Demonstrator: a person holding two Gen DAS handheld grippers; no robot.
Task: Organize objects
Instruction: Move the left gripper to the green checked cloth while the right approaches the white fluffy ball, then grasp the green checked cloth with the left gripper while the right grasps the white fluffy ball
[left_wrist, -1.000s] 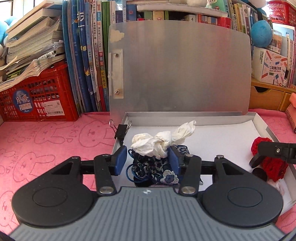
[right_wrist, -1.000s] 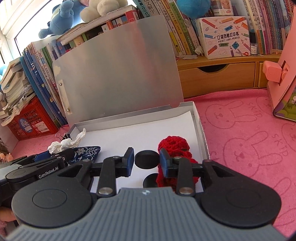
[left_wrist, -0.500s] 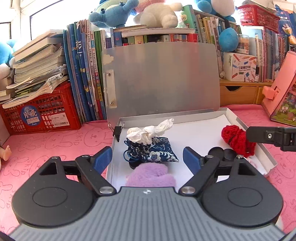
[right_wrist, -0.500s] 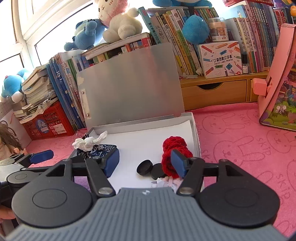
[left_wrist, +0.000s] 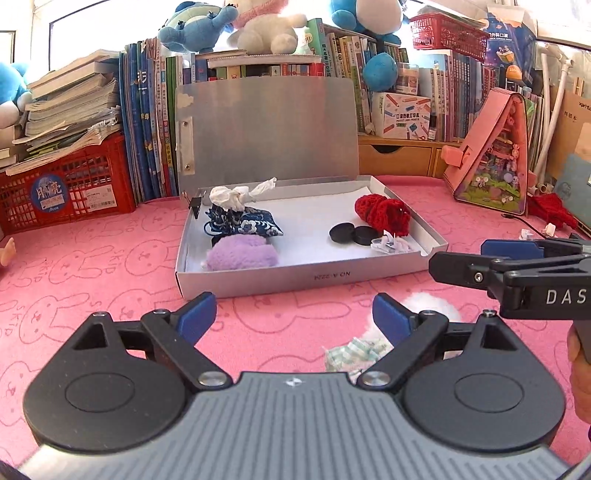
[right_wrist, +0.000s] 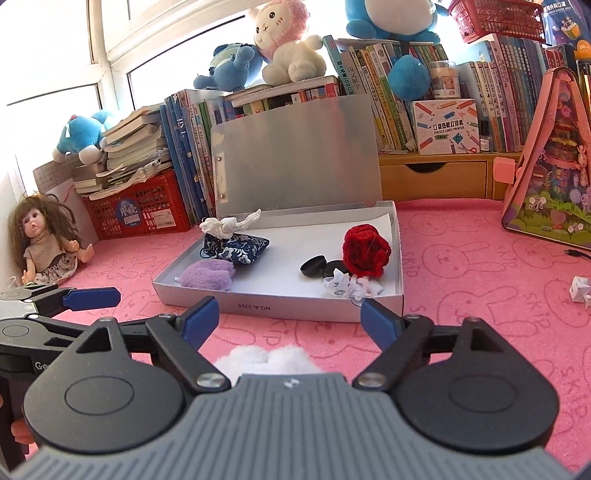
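Both tools stand clear of the shallow silver cardboard box (left_wrist: 306, 275), in front of its near wall, above the pink rabbit-print tabletop (left_wrist: 92, 258). The left tool (left_wrist: 293, 317) is spread wide with nothing between its blue pads; its jaws have just been opening. The right tool (right_wrist: 290, 319) is likewise spread wide and empty, its jaws also having just been opening.

The box lies open, its silver lid (left_wrist: 266, 129) raised upright against the row of books (left_wrist: 147, 129) behind it.

Contents, left half of the box:
- a crumpled white tissue (left_wrist: 236, 194) at the far corner, touching the blue-and-white patterned fabric pouch (left_wrist: 245, 225);
- a fluffy lilac pompom (left_wrist: 240, 253) just in front of the pouch, near the front wall.

Contents, right half:
- a red crocheted yarn piece (left_wrist: 384, 212) near the right wall;
- two black round discs (left_wrist: 351, 234) side by side, just left of the yarn piece;
- a small scrap of white printed paper (left_wrist: 391, 243) at the front right corner.

Outside the box (still on the tabletop), a white fluffy pompom (right_wrist: 269, 360) lies directly below the right tool, and a pale patterned cloth bundle (left_wrist: 354, 352) lies beside the left tool's right finger.
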